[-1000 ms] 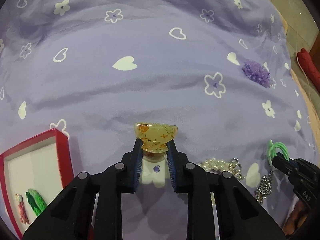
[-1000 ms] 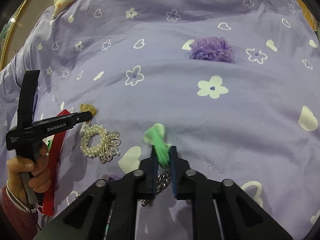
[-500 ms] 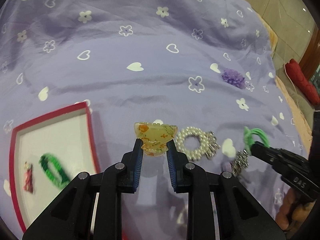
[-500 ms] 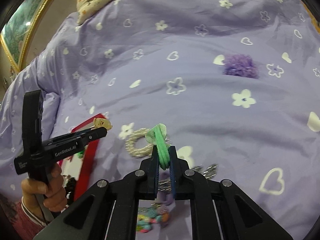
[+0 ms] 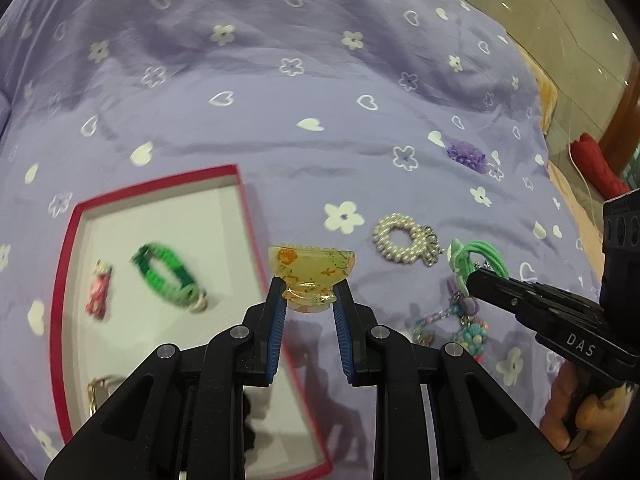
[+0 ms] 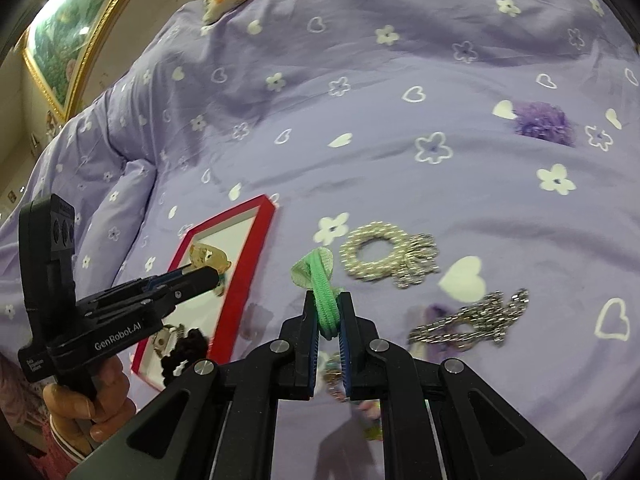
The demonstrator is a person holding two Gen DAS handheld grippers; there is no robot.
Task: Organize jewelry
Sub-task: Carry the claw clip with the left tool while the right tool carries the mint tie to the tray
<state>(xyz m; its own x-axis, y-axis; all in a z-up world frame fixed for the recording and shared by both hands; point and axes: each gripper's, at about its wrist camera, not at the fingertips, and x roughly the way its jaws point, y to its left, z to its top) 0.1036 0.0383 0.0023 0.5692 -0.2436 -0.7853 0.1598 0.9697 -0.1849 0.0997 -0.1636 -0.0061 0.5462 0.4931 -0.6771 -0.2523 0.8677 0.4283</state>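
My left gripper (image 5: 308,288) is shut on a yellow translucent hair claw (image 5: 312,274) and holds it in the air above the right rim of a red jewelry tray (image 5: 246,204). It also shows in the right wrist view (image 6: 208,258). My right gripper (image 6: 327,308) is shut on a green hair tie (image 6: 320,284) and holds it above the purple bedspread, right of the tray (image 6: 250,272). In the left wrist view the tie (image 5: 476,256) hangs from the right gripper at the right.
The tray holds a green bracelet (image 5: 168,278), a red charm (image 5: 98,294) and a metal piece (image 5: 100,388). On the bedspread lie a pearl scrunchie (image 5: 404,238), a silver chain (image 6: 472,320), a beaded trinket (image 5: 468,328) and a purple pompom (image 5: 466,154).
Both grippers rose and moved left toward the tray with their items held. The tray now lies under the left gripper and closer to the right one.
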